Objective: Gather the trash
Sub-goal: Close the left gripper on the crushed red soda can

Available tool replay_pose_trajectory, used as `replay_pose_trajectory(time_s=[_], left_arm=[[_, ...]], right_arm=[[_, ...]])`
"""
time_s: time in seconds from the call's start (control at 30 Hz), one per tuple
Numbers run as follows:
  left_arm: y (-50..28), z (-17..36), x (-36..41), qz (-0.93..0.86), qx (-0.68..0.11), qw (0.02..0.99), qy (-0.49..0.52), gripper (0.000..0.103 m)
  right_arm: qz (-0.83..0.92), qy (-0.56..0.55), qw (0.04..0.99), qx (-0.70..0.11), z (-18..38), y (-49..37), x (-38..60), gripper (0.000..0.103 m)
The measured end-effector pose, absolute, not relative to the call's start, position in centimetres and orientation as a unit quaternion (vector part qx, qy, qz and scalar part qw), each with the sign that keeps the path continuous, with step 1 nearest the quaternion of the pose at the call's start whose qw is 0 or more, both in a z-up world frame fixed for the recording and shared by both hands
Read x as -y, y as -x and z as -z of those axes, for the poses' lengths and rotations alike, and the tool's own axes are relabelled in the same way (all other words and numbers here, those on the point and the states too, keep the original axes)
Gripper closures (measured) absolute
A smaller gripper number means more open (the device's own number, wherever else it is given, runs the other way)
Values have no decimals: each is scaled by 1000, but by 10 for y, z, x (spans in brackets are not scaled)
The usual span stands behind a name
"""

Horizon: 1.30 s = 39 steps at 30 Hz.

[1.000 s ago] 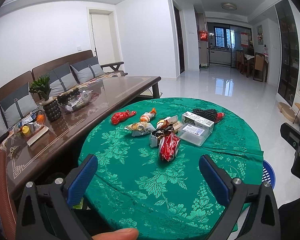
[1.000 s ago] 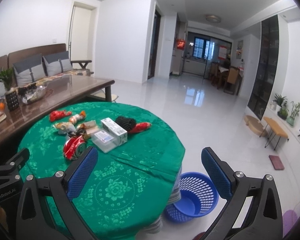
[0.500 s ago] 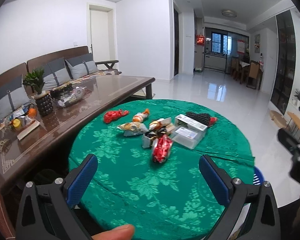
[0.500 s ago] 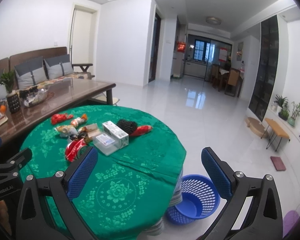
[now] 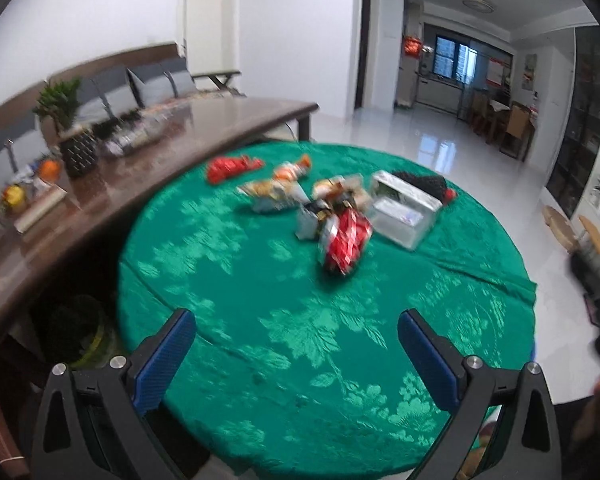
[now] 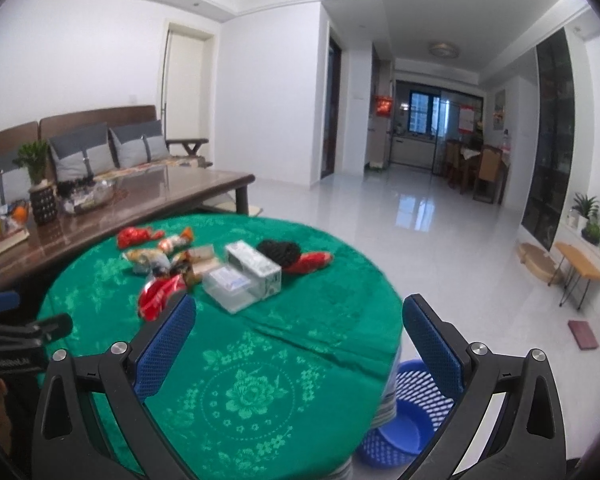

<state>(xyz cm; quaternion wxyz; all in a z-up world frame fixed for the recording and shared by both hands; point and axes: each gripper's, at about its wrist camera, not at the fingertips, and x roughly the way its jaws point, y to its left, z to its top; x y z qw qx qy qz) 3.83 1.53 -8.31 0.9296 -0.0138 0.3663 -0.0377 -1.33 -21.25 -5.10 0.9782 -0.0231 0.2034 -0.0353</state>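
Several pieces of trash lie in a cluster on the round table with a green cloth [image 5: 260,312] [image 6: 260,360]: a crumpled red wrapper [image 5: 346,242] [image 6: 160,294], a red bag at the far left [image 5: 230,166] [image 6: 136,236], snack wrappers [image 5: 272,192], two white boxes [image 5: 404,210] [image 6: 252,270] and a black item [image 6: 278,252]. My left gripper [image 5: 296,354] is open and empty over the table's near edge. My right gripper [image 6: 298,346] is open and empty over the table's right front. A blue basket [image 6: 404,428] stands on the floor below the table's right edge.
A long brown table [image 5: 100,200] with a potted plant [image 5: 66,120], fruit and dishes stands to the left, a sofa [image 6: 100,148] behind it. White tiled floor [image 6: 420,240] stretches to the right, with small stools [image 6: 580,268] by the wall.
Both cameras have shifted a little, so the trash sits slightly closer and more central in the left wrist view. The left view is now motion-blurred. Both grippers stay open.
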Motion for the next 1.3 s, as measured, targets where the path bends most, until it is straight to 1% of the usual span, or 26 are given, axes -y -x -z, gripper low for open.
replay_pose_trajectory(time_s=[0.1,0.23,0.6,0.67,0.83,0.97,1.1,1.3], left_arm=[[-45,98,-10,48,-382,923,10,0],[-53,111,-7,68,-385,920,6,0],[-114,158,1,112,-443,889,10,0],[-129,164,2,112,-453,884,18,0],[-161,164,9,121,-458,880,29,0],[-181,159,20,126,-447,885,9,0],[-186,164,24,120,-442,889,-9,0],[-194,180,33,110,-459,881,-35,0]], right_arm=[[1,15,973,-231,77,2,212,0],[-41,3,957,-286,107,-18,210,0],[-101,32,897,-428,173,-90,211,0],[-98,58,900,-421,175,-91,206,0],[-108,58,903,-413,176,-91,208,0],[-108,61,904,-409,178,-90,209,0],[-107,62,904,-409,179,-95,209,0],[-107,62,904,-410,179,-94,209,0]])
